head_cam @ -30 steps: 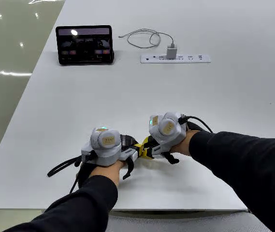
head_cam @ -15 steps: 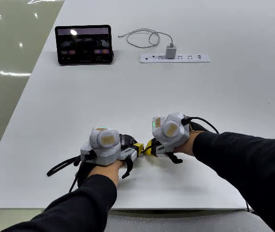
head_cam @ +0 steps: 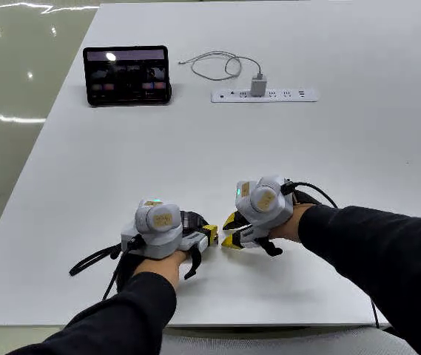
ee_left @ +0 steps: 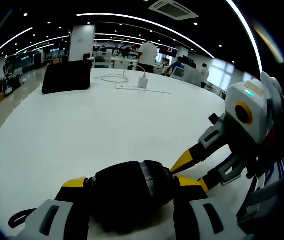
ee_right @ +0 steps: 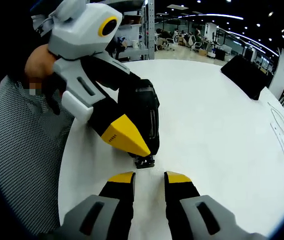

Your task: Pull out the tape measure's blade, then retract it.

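Note:
My left gripper (head_cam: 203,228) is shut on the black tape measure (head_cam: 192,220), which rests on the white table (head_cam: 195,148) near its front edge. In the left gripper view the tape measure's case (ee_left: 132,192) sits between the two yellow-tipped jaws. No blade is drawn out; the metal end hook (ee_right: 144,161) lies against the case (ee_right: 142,112). Just right of the hook is my right gripper (head_cam: 230,231), a small gap away. Its jaws are open (ee_right: 149,177) with bare table between them.
A dark tablet (head_cam: 127,74) stands at the back left. A white power strip (head_cam: 264,95) with a charger and looped cable (head_cam: 214,65) lies at the back centre. The table's front edge runs just below both hands. Black straps (head_cam: 95,257) trail left of the left gripper.
My right gripper has drawn back a little to the right from the tape measure, leaving a gap, and its jaws have parted. The left gripper keeps its hold.

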Action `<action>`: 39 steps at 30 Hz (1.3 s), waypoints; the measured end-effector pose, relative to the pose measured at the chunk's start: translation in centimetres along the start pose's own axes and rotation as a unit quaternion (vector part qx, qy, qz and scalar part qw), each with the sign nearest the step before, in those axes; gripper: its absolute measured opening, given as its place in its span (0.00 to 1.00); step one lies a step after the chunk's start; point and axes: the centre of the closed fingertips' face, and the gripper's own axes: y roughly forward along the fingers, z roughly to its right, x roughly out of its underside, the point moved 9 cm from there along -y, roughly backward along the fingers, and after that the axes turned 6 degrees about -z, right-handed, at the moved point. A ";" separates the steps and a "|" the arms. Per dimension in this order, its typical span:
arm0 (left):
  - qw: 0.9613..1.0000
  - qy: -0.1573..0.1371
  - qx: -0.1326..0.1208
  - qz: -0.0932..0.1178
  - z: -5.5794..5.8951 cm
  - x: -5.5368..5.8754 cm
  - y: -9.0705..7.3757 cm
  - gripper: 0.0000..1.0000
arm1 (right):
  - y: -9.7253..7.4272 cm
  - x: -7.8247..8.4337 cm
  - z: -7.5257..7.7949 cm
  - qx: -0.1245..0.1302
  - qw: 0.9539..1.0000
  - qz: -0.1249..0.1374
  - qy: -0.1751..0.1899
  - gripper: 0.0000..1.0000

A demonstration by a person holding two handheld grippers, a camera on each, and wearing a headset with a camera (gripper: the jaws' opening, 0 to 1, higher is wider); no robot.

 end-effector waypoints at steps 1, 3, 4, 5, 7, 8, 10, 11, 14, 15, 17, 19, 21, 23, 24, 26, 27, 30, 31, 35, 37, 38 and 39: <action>1.000 0.002 0.002 -0.004 0.0 0.0 0.0 0.64 | -0.2 0.1 0.0 0.002 1.000 0.002 0.002 0.21; 1.000 0.008 0.000 -0.012 -0.1 -0.2 -0.1 0.65 | -0.6 0.2 0.0 0.006 1.000 0.008 0.015 0.23; 1.000 0.014 -0.008 -0.009 -0.1 -0.4 -0.2 0.66 | -0.9 0.3 0.0 0.011 1.000 0.012 0.020 0.25; 1.000 0.012 -0.004 -0.008 -0.1 -0.5 -0.3 0.68 | -1.1 0.4 0.0 0.016 1.000 0.016 0.022 0.26; 1.000 0.014 0.011 -0.014 -0.2 -0.8 -0.4 0.72 | -1.5 0.6 -0.1 0.021 0.999 0.022 0.027 0.28; 0.999 0.019 0.022 -0.019 -0.2 -0.9 -0.4 0.73 | -1.8 0.7 -0.2 0.023 0.999 0.022 0.027 0.29; 0.997 0.038 0.060 -0.027 -0.1 -0.7 -0.2 0.83 | -2.1 1.1 -0.4 0.027 0.999 0.023 0.040 0.33; 0.996 0.053 0.059 -0.038 -0.3 -0.6 -0.3 0.89 | -2.3 1.3 -0.4 0.027 0.998 0.025 0.045 0.35; 0.994 0.077 0.070 -0.044 -0.9 -0.5 -0.4 0.92 | -2.8 1.9 -0.7 0.033 0.998 0.031 0.053 0.38; 0.993 0.075 0.075 -0.042 -1.1 -0.7 -0.5 0.94 | -3.0 2.2 -0.9 0.035 0.997 0.031 0.054 0.39; 0.993 0.086 0.079 -0.037 -1.5 -1.0 -0.8 0.99 | -3.4 2.6 -1.0 0.040 0.997 0.035 0.063 0.40; 0.989 0.101 0.096 -0.039 -1.8 -1.3 -0.9 1.00 | -3.8 2.9 -0.9 0.046 0.996 0.040 0.071 0.43; 0.985 0.086 0.139 -0.052 -1.5 -1.1 -1.0 1.00 | -4.2 3.2 -1.0 0.049 0.995 0.043 0.076 0.47; 0.984 0.102 0.138 -0.042 -2.2 -1.3 -1.2 1.00 | -4.7 3.5 -0.9 0.055 0.993 0.051 0.090 0.50; 0.981 0.125 0.139 -0.042 -2.6 -1.3 -1.4 1.00 | -5.2 3.8 -1.0 0.059 0.992 0.053 0.100 0.53; 0.979 0.140 0.140 -0.050 -3.1 -1.1 -1.6 1.00 | -5.7 4.2 -1.1 0.063 0.991 0.059 0.104 0.56; 0.977 0.149 0.137 -0.060 -3.5 -0.8 -1.9 1.00 | -6.1 4.6 -1.3 0.066 0.990 0.062 0.106 0.57; 0.976 0.162 0.138 -0.050 -4.2 -0.7 -2.4 1.00 | -6.8 5.6 -1.7 0.072 0.988 0.067 0.117 0.60; 0.975 0.166 0.138 -0.047 -4.7 -0.6 -2.7 1.00 | -7.1 6.2 -1.9 0.076 0.988 0.067 0.119 0.61; 0.976 0.153 0.146 -0.043 -6.2 -0.8 -3.7 1.00 | -8.4 7.8 -2.4 0.097 0.985 0.062 0.126 0.68; 0.974 0.165 0.150 -0.036 -6.5 -0.8 -4.4 1.00 | -9.2 8.5 -2.6 0.098 0.983 0.071 0.137 0.72; 0.974 0.166 0.152 -0.034 -6.7 -0.8 -4.7 1.00 | -9.5 8.8 -2.8 0.098 0.983 0.073 0.140 0.72; 0.973 0.165 0.156 -0.033 -7.0 -0.8 -5.1 1.00 | -9.9 9.3 -2.9 0.105 0.982 0.077 0.140 0.73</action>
